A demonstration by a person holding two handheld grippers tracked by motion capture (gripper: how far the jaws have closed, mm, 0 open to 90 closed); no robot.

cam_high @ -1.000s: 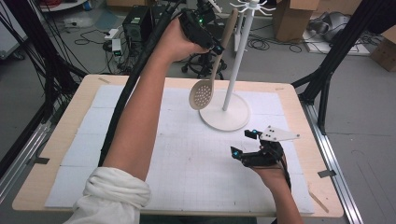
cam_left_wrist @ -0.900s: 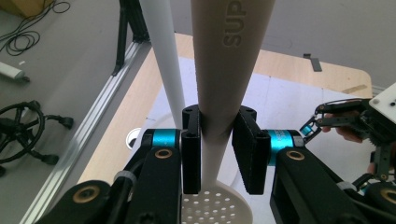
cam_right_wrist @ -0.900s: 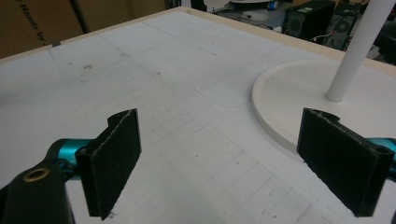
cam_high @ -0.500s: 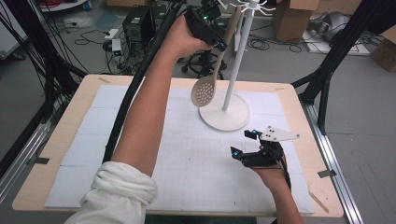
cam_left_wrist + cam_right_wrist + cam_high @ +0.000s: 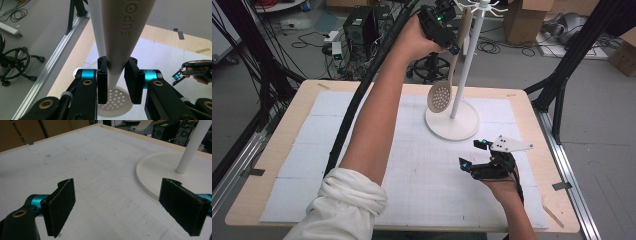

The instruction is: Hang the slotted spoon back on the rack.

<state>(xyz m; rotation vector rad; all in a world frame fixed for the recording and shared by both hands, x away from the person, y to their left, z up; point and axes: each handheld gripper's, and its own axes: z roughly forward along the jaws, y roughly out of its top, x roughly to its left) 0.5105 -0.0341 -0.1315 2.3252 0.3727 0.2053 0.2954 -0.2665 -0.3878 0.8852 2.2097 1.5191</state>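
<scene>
The slotted spoon point(image 5: 443, 90) hangs in the air by its handle, perforated bowl down, just beside the white pole of the hook stand point(image 5: 452, 121) and above the stand's round base. The left claw point(image 5: 447, 37) is clamped on the upper handle, its two black jaws pressing either side of the cream shaft, as the left gripper view shows point(image 5: 117, 75). Compared with a second ago, the raised left hand has carried the spoon sideways, closer to the pole, so that the bowl now overlaps the base's rim. The right claw point(image 5: 476, 155) rests low over the white mat of the tabletop point(image 5: 277, 150), near the base, in the same spot as before, jaws spread wide with nothing between them point(image 5: 117, 207).
</scene>
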